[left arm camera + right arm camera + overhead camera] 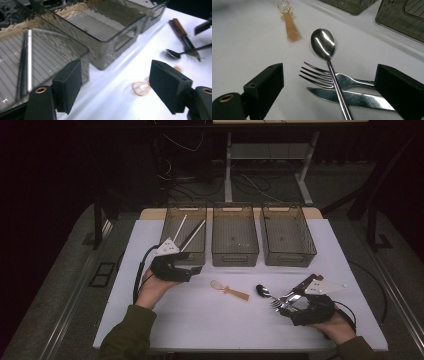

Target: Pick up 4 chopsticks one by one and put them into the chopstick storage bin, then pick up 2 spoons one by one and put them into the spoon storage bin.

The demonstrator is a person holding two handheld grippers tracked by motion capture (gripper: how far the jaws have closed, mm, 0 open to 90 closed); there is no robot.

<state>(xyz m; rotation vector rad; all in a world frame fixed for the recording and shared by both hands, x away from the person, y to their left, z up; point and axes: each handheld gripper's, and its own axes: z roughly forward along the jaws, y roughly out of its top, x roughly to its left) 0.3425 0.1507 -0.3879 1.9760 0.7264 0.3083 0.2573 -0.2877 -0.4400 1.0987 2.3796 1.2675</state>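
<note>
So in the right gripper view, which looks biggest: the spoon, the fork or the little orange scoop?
1. Spoon, longest.
2. Fork, though the right jaw hides part of its handle.
3. Orange scoop, smallest, but it lies farther from the camera, so that may shrink it.

A lab or test room, dark and bare. White table (320,245) set like a bench on a grey floor (65,265); loose cables (175,175) and a desk frame (270,165) at 12 o'clock; three matching clear bins (235,237) lined up.
</note>
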